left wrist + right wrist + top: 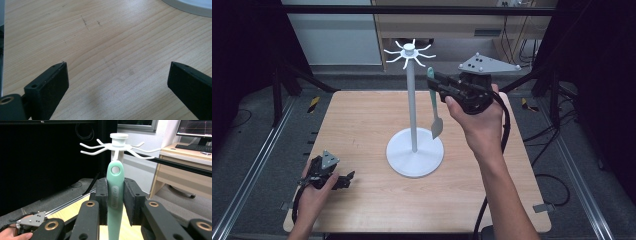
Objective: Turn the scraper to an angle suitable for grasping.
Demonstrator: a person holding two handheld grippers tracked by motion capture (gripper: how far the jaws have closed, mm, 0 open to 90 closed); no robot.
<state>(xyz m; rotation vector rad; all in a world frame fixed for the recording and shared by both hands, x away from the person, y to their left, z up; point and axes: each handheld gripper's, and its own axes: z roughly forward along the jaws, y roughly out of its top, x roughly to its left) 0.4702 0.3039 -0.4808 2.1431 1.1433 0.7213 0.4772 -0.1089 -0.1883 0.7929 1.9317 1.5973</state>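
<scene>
A white utensil stand (413,100) with a round base (415,152) rises from the middle of the wooden table; its spoked hooks (410,54) crown the pole. My right gripper (435,84) is shut on the handle of a mint-green spatula (434,102), held upright just right of the pole and below the hooks. In the right gripper view the spatula handle (115,192) with its hanging hole sits between the pads, right under the hooks (117,146). My left gripper (346,179) rests low at the table's front left, open, nothing between its jaws (117,80).
The wooden table (362,125) has metal rails along both sides. The stand's base edge (190,6) shows at the top right of the left gripper view. A desk with a keyboard (195,147) stands behind the table.
</scene>
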